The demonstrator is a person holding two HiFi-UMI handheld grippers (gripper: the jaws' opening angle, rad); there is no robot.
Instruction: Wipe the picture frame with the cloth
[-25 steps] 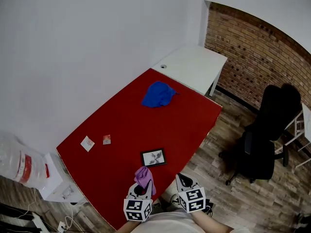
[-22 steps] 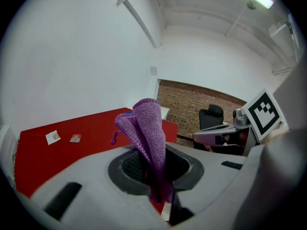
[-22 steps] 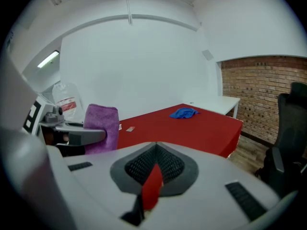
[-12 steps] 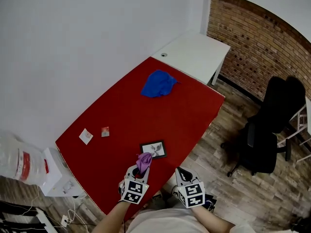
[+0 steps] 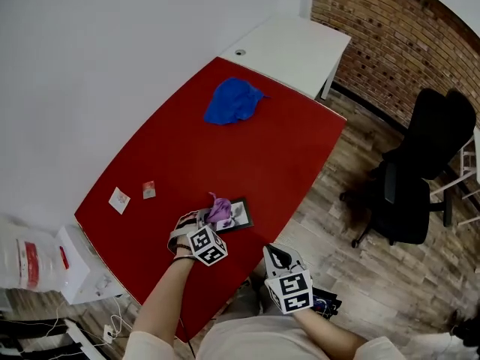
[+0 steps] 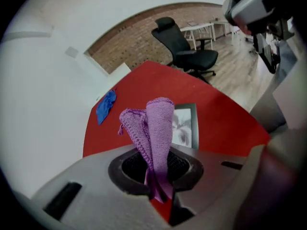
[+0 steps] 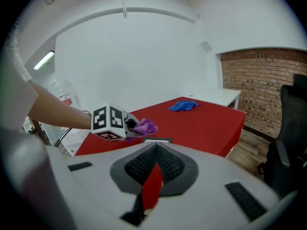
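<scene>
Over the red tabletop [image 5: 247, 148], head view: left gripper [image 5: 212, 217] hangs at the small black picture frame [image 5: 238, 216] — left gripper view: jaws clamp the purple knitted cloth [image 6: 156, 123]; right gripper view: right gripper [image 7: 151, 190] closed, empty. Approach step, I judge; next, lower and wipe

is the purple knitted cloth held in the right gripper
No, the purple knitted cloth is pinched between the left gripper's jaws, while the right gripper holds nothing.

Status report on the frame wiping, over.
Left claw shut on purple cloth, at the picture frame. Right claw shut, empty, held back. Frame flat on red table, nothing blocking.
</scene>
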